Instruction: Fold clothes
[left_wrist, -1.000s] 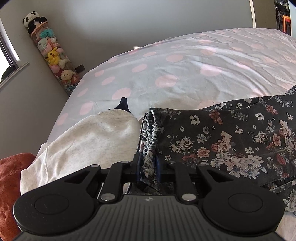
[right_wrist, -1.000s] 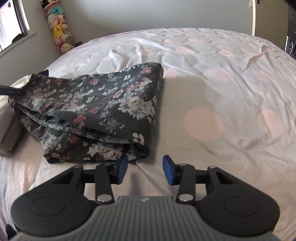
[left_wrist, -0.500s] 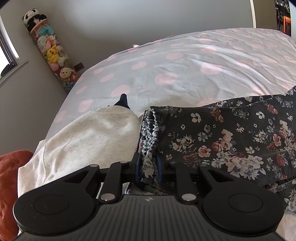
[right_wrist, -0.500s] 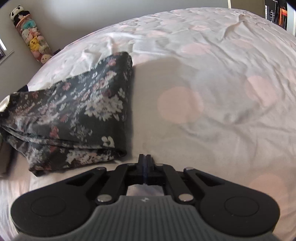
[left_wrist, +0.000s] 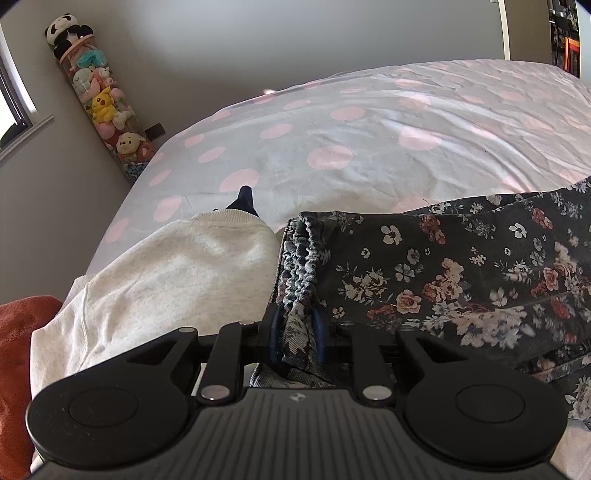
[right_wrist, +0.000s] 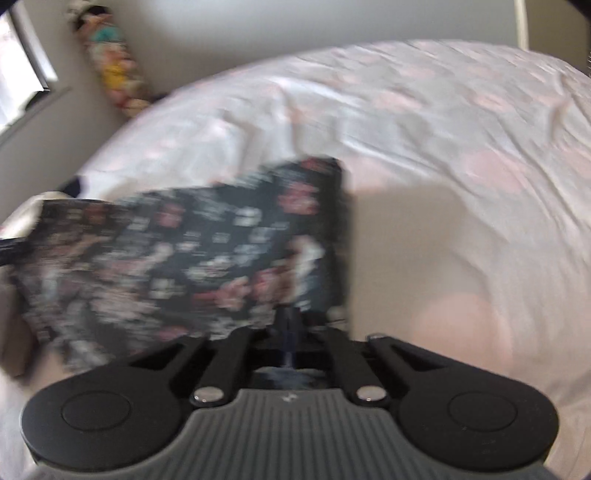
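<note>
A dark floral garment (left_wrist: 461, 273) lies folded on the bed, its gathered elastic waistband (left_wrist: 301, 266) toward me. My left gripper (left_wrist: 295, 332) is shut on the waistband end, with cloth bunched between its blue pads. The right wrist view is blurred by motion. There the floral garment (right_wrist: 192, 251) spreads to the left, and my right gripper (right_wrist: 291, 325) has its jaws pressed together at the garment's near right corner. I see no cloth between them.
A cream sweatshirt (left_wrist: 173, 280) lies left of the garment, with a dark piece (left_wrist: 243, 199) poking out behind it. Rust-orange fabric (left_wrist: 18, 350) sits at the far left. The pink-dotted bedsheet (left_wrist: 369, 147) stretches beyond. A tube of plush toys (left_wrist: 99, 99) leans on the wall.
The right gripper went from open to shut, swung away to the right, then came back left to the garment's near right corner. The left gripper keeps its hold in place.
</note>
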